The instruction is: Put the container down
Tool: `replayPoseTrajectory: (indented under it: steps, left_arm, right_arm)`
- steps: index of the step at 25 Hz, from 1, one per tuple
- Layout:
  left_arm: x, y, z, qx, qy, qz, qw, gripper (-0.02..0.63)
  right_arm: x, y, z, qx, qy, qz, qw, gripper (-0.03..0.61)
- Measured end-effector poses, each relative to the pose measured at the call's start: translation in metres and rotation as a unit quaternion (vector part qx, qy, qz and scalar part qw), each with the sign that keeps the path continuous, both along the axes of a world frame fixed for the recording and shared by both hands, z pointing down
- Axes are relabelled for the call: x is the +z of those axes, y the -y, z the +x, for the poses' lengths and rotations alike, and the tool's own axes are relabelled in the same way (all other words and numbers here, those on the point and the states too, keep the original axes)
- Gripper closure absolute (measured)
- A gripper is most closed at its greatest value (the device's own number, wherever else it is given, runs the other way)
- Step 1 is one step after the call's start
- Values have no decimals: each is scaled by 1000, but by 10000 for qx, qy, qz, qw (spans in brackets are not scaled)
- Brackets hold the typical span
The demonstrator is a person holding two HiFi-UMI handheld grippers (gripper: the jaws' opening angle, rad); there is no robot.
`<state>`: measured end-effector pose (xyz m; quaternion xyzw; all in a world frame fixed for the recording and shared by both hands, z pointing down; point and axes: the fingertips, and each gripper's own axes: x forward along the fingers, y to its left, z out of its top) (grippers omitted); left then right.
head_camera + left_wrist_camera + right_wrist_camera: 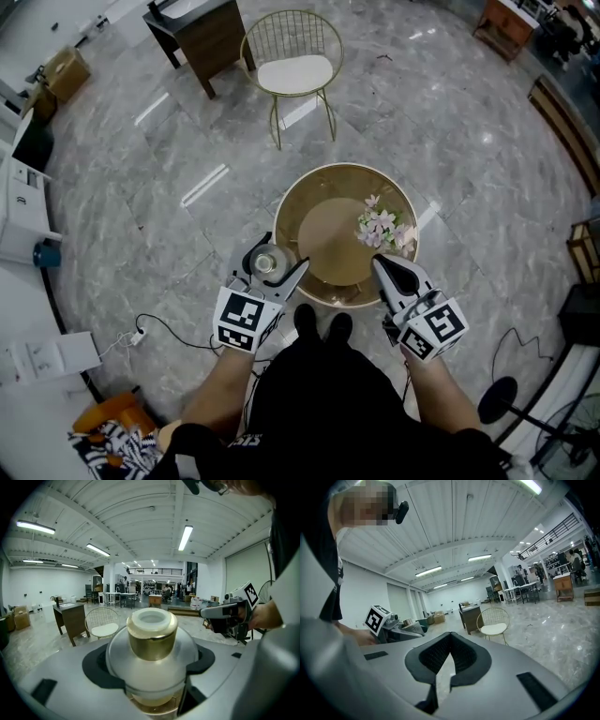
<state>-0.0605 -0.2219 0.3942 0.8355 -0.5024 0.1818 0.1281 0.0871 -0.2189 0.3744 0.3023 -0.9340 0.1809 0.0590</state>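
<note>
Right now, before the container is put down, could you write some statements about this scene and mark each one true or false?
1. The left gripper has the container between its jaws. True.
2. The right gripper has its jaws wide apart around the flowers. False: its jaws are together with nothing between them, and the flowers lie on the round table.
3. The container stands on the round table. False: the left gripper holds it near the table's left rim.
4. A chair with a white seat stands beyond the table. True.
</note>
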Motion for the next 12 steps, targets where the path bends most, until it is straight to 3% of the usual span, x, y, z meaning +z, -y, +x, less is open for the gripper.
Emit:
replayPoseTrajectory:
  steps: [12]
  left_arm:
    - [59, 10, -74, 36, -9, -285, 9996, 279]
  right_arm:
    - [43, 6, -96, -161, -215, -265, 9993, 565]
